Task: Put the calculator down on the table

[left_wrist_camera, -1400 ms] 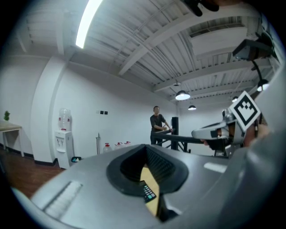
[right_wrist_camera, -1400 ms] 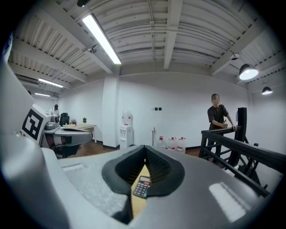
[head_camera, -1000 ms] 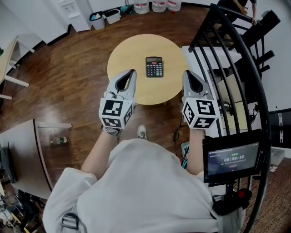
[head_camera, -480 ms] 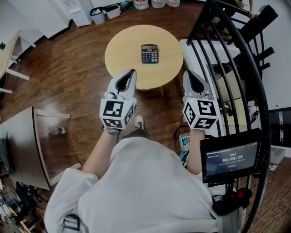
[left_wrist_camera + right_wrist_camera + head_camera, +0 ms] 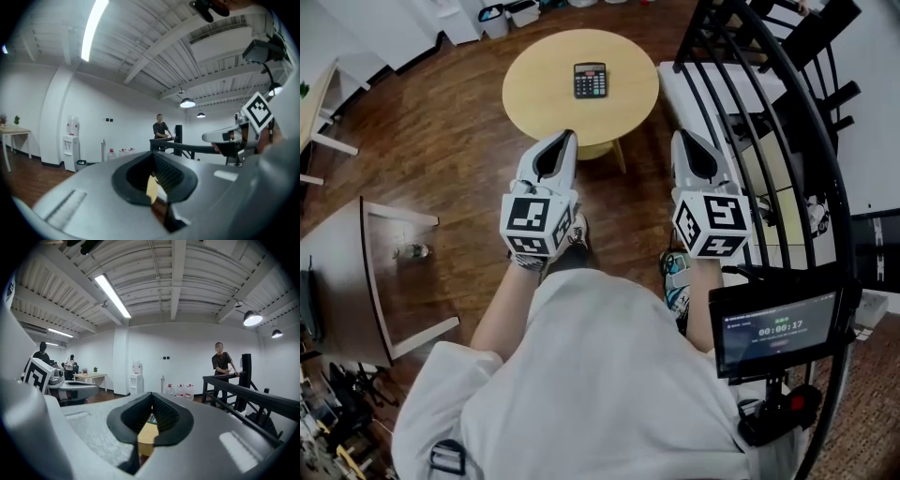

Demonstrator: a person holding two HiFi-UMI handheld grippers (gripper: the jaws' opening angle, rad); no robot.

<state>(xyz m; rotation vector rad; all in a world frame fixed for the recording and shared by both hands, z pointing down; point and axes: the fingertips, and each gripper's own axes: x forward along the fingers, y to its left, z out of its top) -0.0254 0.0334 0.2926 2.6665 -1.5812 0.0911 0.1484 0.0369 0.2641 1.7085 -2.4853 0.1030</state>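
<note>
calculator (image 5: 590,81): we see it flat near the middle of the round desk (image 5: 534,98)
left hand-held gripper (image 5: 565,142): jaws together, empty, short of the desk
right hand-held gripper (image 5: 679,141): the same

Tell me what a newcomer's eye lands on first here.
First comes the round pale wooden table at the top of the head view, with a black calculator lying flat near its middle. Next come the left gripper and right gripper, held side by side nearer the person, their black-and-white marker cubes showing and both shut on nothing. A black barred frame curves down the right side.
</note>
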